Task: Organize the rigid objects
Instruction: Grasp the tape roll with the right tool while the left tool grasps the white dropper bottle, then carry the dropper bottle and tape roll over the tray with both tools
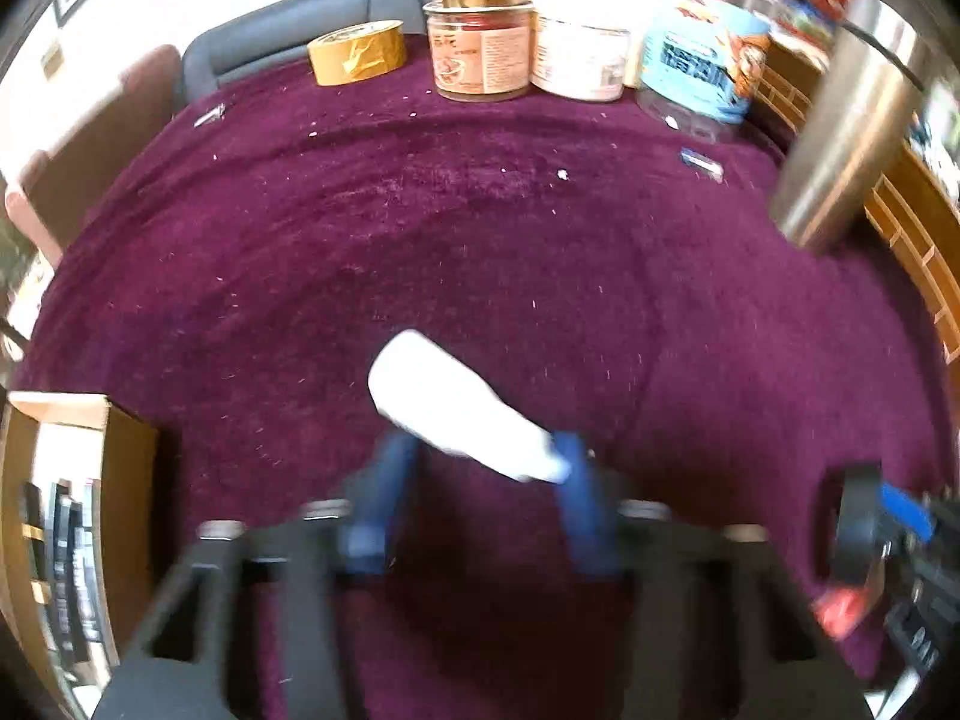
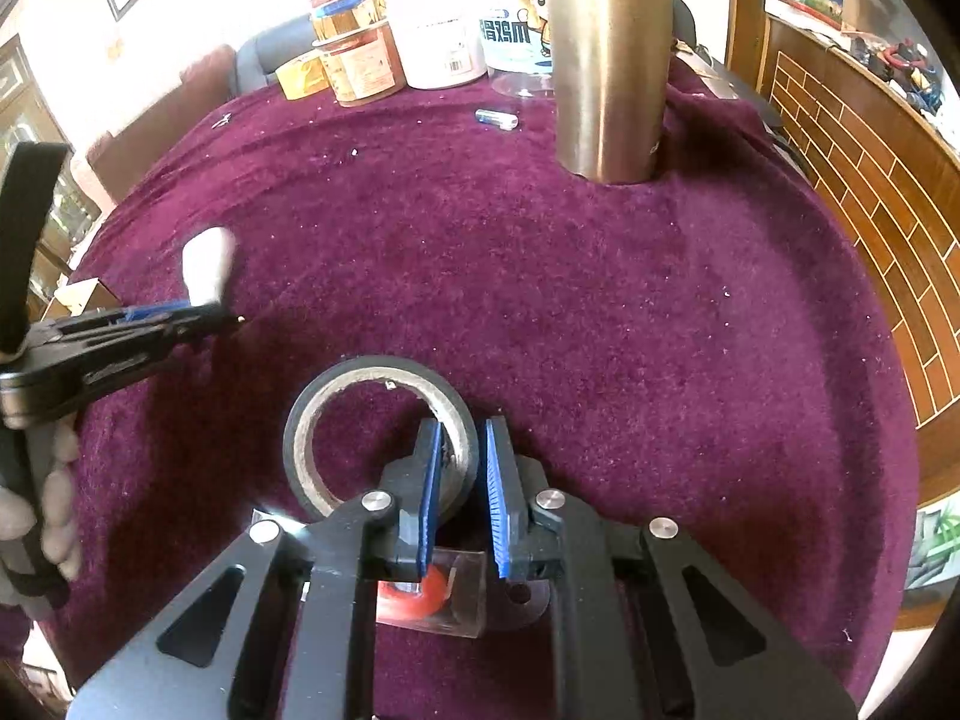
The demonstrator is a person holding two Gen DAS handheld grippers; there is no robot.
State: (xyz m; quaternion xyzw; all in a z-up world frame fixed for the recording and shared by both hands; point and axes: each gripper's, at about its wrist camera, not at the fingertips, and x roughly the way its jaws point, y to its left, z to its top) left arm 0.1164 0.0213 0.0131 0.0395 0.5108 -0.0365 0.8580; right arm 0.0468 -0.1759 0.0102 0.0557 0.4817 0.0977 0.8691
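My left gripper (image 1: 480,450) is shut on a white plastic bottle (image 1: 456,414), held tilted above the purple cloth; it also shows in the right wrist view (image 2: 207,264) at the left, with the left gripper (image 2: 198,315) under it. My right gripper (image 2: 462,456) is shut on the rim of a black tape roll (image 2: 378,438), one blue finger inside the ring and one outside. The roll and right gripper show at the right edge of the left wrist view (image 1: 858,522). A clear box with a red item (image 2: 432,594) lies under the right gripper.
At the table's far edge stand a brown tape roll (image 1: 358,52), a jar with an orange label (image 1: 480,48), a white tub (image 1: 579,39) and a clear blue-labelled jar (image 1: 702,66). A battery (image 2: 497,118) lies near a metal cylinder (image 2: 609,60). A cardboard box (image 1: 66,516) is at the left.
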